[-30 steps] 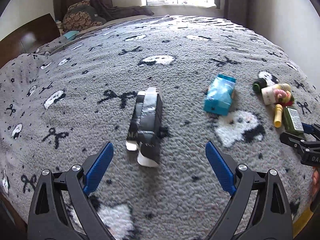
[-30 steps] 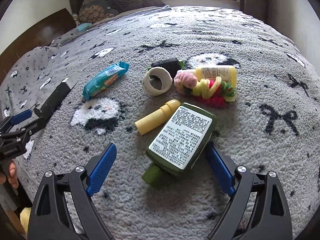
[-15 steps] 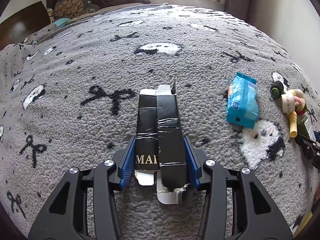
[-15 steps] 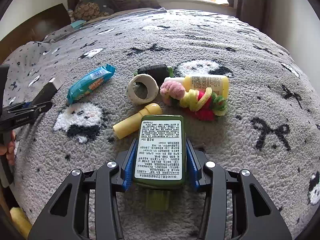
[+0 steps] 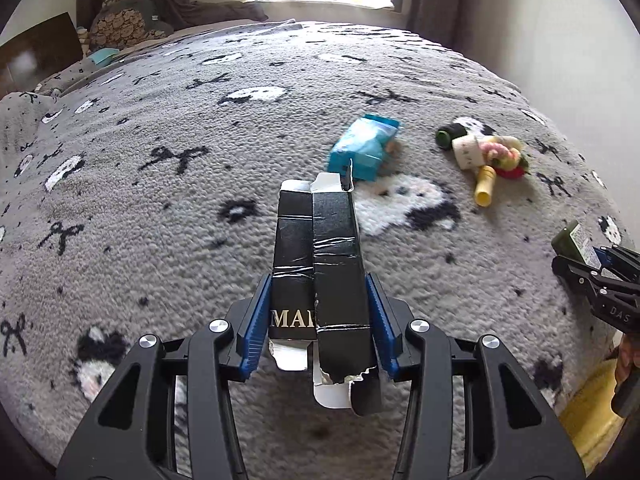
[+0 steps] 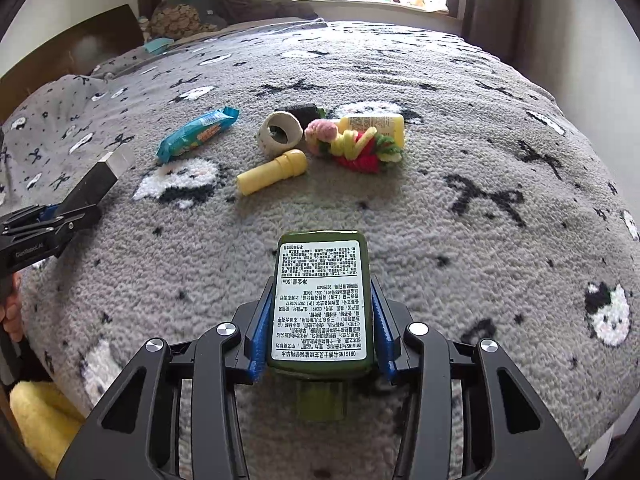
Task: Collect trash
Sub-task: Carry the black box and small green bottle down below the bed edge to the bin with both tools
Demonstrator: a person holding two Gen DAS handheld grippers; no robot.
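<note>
My left gripper (image 5: 318,312) is shut on a torn black cardboard box (image 5: 318,256) and holds it above the grey bed blanket (image 5: 160,220). My right gripper (image 6: 320,320) is shut on a dark green bottle (image 6: 322,300) with a white label, lifted off the blanket. On the blanket lie a blue snack wrapper (image 6: 198,133), a white tape roll (image 6: 279,134), a yellow tube (image 6: 272,171), a yellow bottle (image 6: 376,124), a black and green item (image 6: 306,112) and a bundle of colourful hair ties (image 6: 354,146). The wrapper also shows in the left wrist view (image 5: 364,147).
The blanket (image 6: 480,160) covers a bed reaching back to pillows (image 5: 124,22) and a window. A wooden headboard (image 5: 36,54) stands at the far left. Something yellow (image 6: 40,416) lies below the bed's near edge, also in the left wrist view (image 5: 588,412).
Both grippers closed on their objects, the left on the black box, the right on the green bottle, and have since lifted them and pulled back from the other items.
</note>
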